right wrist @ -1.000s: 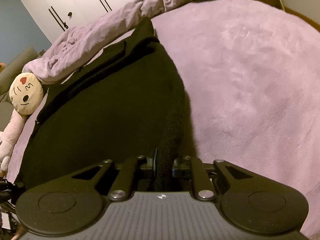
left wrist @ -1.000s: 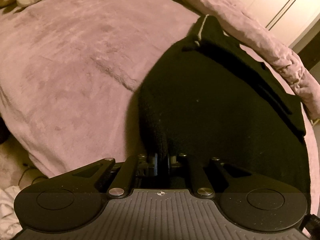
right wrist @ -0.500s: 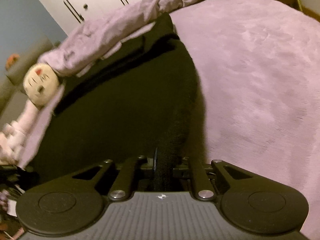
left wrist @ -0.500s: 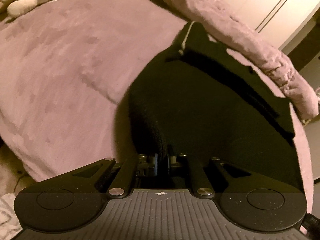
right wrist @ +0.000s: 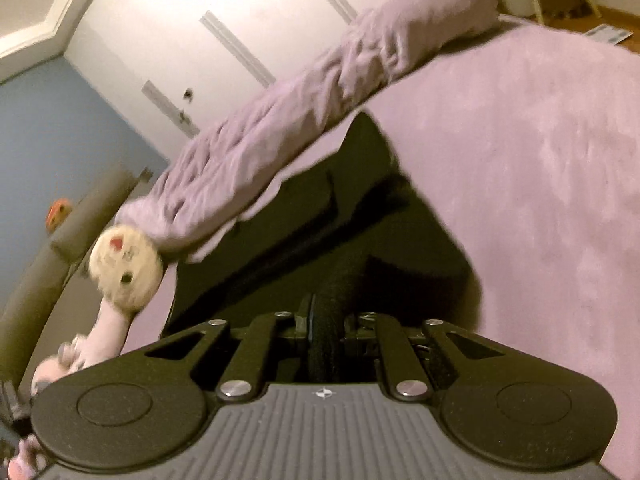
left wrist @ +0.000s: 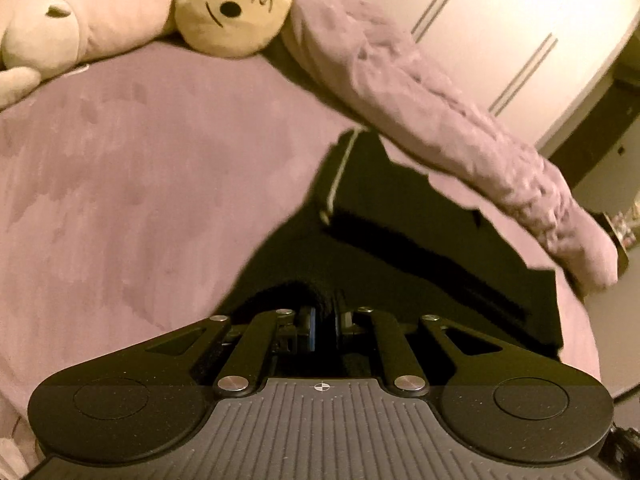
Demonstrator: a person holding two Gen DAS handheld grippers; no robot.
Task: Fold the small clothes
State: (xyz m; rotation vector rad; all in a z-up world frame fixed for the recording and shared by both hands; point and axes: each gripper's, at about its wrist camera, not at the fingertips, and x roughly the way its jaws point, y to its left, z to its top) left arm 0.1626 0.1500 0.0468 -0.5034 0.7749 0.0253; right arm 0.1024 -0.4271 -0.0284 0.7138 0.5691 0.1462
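Note:
A black garment (left wrist: 400, 248) lies on a mauve plush bed cover (left wrist: 140, 184); it also shows in the right wrist view (right wrist: 360, 236). My left gripper (left wrist: 324, 322) is shut on the garment's near left edge. My right gripper (right wrist: 326, 332) is shut on the garment's near right edge, with a thick fold of black cloth between the fingers. The near edge is lifted and carried toward the garment's far edge, which has a pale stripe (left wrist: 338, 176). The fingertips are hidden in the dark cloth.
A rolled mauve blanket (left wrist: 440, 120) lies along the far side of the garment, also in the right wrist view (right wrist: 312, 104). A plush toy with a round cream face (left wrist: 234, 4) lies at the head of it, also in the right wrist view (right wrist: 126, 268). White wardrobe doors (left wrist: 500, 32) stand behind.
Both grippers have moved forward and up with the near edge of the garment, toward the rolled blanket. The visible flat part of the garment has grown shorter. Both stay shut.

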